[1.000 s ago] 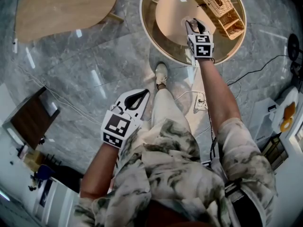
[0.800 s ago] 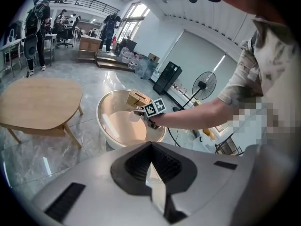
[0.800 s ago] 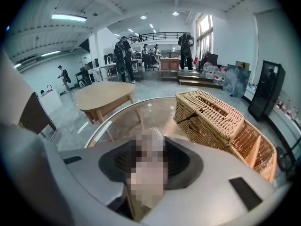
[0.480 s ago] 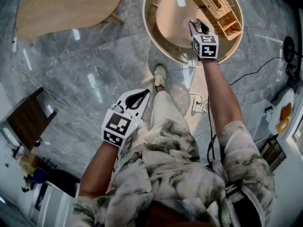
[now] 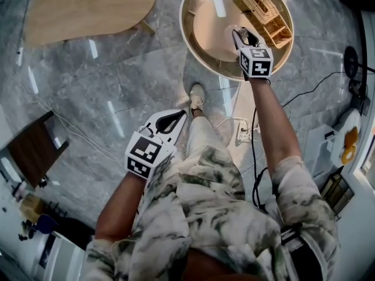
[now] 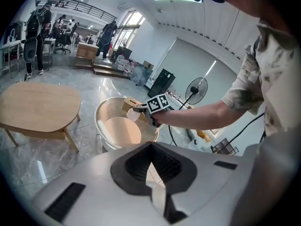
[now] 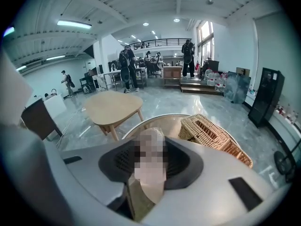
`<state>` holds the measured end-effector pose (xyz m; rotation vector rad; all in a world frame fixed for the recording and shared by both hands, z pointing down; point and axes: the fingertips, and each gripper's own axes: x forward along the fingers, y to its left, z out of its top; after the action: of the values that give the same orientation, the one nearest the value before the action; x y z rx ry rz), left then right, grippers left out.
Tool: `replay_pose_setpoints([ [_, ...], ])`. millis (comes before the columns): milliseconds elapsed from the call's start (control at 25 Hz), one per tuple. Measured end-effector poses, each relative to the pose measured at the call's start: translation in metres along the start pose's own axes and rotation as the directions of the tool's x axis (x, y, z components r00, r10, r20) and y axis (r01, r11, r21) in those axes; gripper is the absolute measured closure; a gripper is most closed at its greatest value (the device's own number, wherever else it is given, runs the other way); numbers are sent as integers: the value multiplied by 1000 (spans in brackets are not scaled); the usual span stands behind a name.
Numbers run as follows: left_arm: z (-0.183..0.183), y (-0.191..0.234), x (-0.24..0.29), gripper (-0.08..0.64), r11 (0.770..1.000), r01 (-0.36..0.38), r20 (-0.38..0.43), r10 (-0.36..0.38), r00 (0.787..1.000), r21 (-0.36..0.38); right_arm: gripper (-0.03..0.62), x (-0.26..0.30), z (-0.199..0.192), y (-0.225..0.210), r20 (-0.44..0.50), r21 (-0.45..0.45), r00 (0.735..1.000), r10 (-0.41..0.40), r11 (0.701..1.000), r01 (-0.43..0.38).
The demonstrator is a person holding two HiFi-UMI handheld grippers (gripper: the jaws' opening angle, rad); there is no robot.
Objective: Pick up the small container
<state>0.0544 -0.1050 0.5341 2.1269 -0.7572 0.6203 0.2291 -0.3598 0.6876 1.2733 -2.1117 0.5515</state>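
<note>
Woven wicker basket; glossy marble floor

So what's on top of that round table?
On the round table, a wicker basket sits near the edge, and the right gripper holds the small container over it. Whatever lies under or inside the basket is covered.

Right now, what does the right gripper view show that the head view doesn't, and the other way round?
Only the right gripper view: a close look at the small container clamped between that gripper's jaws, plus people standing in the hall behind. Only the head view: the left gripper, shut and empty, the person's shoe, and a power strip on the floor. Both: the wicker basket on the round table, and the pale wooden table beside it.
</note>
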Motion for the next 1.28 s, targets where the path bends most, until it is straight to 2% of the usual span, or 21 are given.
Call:
replay_pose_setpoints([
  [560, -21, -44, -61, 538, 997, 64, 32, -66, 997, 53, 439, -104, 46, 67, 34, -55, 998, 44, 998, -42],
  [1280, -52, -73, -128, 538, 994, 80, 76, -86, 993, 81, 439, -219, 78, 160, 82, -90, 989, 122, 989, -115],
])
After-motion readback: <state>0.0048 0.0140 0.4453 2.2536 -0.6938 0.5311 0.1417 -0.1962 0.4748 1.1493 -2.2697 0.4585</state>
